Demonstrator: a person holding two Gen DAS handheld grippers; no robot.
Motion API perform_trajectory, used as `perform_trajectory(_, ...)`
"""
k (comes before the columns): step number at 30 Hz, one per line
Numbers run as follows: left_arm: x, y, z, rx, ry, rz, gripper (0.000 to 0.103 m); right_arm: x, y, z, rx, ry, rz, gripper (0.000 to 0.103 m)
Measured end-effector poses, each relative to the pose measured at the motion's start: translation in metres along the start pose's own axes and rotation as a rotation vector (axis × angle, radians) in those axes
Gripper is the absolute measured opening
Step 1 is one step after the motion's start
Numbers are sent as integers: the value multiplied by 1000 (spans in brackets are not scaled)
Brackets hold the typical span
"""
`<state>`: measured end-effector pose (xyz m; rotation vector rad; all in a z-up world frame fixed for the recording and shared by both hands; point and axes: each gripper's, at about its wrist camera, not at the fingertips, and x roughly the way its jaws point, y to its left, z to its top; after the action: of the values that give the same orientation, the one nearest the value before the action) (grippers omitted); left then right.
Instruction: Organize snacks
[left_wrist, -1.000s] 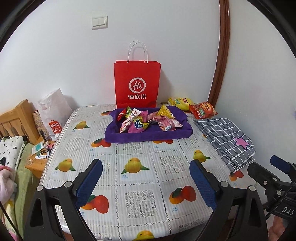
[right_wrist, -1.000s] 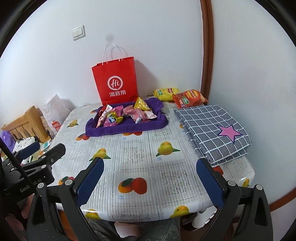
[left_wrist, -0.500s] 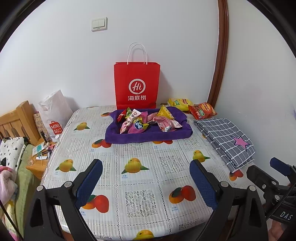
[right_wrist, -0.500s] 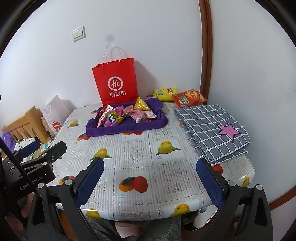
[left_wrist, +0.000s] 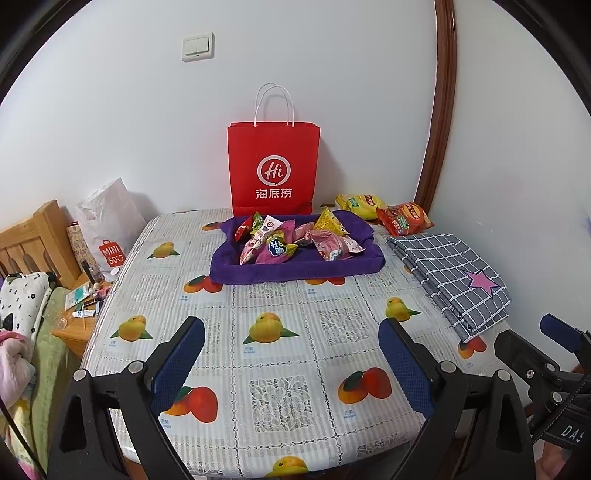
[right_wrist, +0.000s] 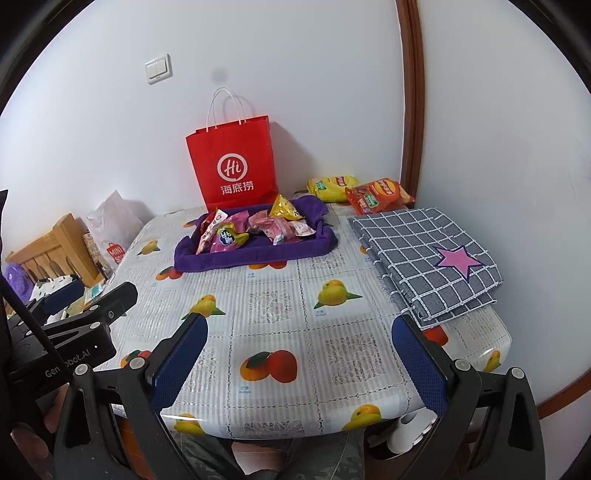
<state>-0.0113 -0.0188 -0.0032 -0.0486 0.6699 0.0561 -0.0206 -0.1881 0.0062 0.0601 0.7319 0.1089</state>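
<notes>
Nearest, the left gripper and right gripper hover over the near edge of a fruit-patterned table, both with jaws spread wide and empty; farther back, small snack packets lie heaped in a purple tray; a folded checked cloth lies to its right; beyond, two chip bags rest beside an upright red paper bag against the wall.

Black gripper frames, silver screws, 2 blue pads.
</notes>
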Motion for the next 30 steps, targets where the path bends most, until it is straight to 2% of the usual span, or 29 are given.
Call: perform_trajectory(30,1,5,-3,-8,8,3,95,-4,7,-2,8,-13,6,99)
